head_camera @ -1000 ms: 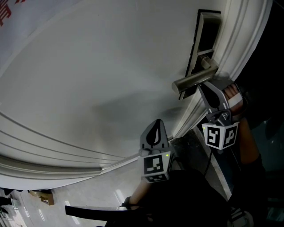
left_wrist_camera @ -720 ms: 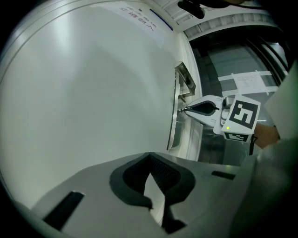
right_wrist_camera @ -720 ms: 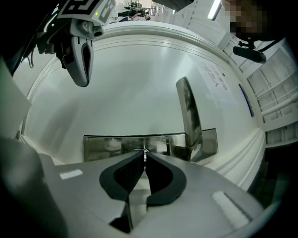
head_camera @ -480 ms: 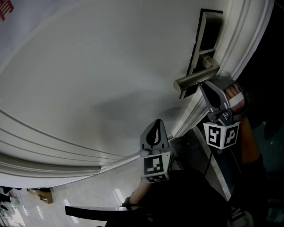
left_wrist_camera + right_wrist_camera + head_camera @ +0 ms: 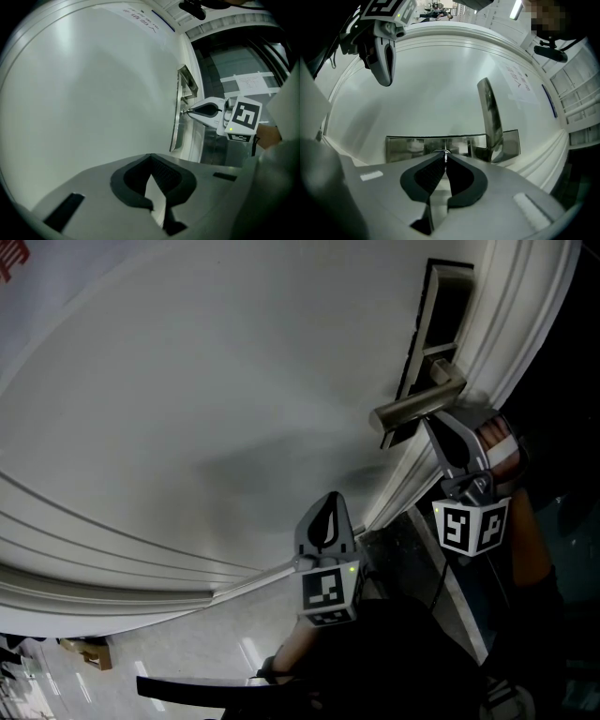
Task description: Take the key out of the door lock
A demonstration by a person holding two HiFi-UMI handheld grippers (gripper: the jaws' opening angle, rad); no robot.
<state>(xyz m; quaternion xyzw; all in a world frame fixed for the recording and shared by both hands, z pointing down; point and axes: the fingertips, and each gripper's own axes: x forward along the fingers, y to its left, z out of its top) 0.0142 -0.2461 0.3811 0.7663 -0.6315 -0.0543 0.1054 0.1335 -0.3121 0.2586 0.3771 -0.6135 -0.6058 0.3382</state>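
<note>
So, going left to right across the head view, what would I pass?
white door → left gripper → door handle → right gripper

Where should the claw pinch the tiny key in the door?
Pinch the flat head of the small silver metal key, the only part sticking out of the shiny steel lock plate, coming straight at the door. The right claw squeezes its flat sides this way.

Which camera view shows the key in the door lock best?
The right gripper view: the small metal key sits pinched at the right tool's tips, against the steel lock plate. The left gripper view shows it as a sliver; in the head view the tool and metal lever handle hide it.
</note>
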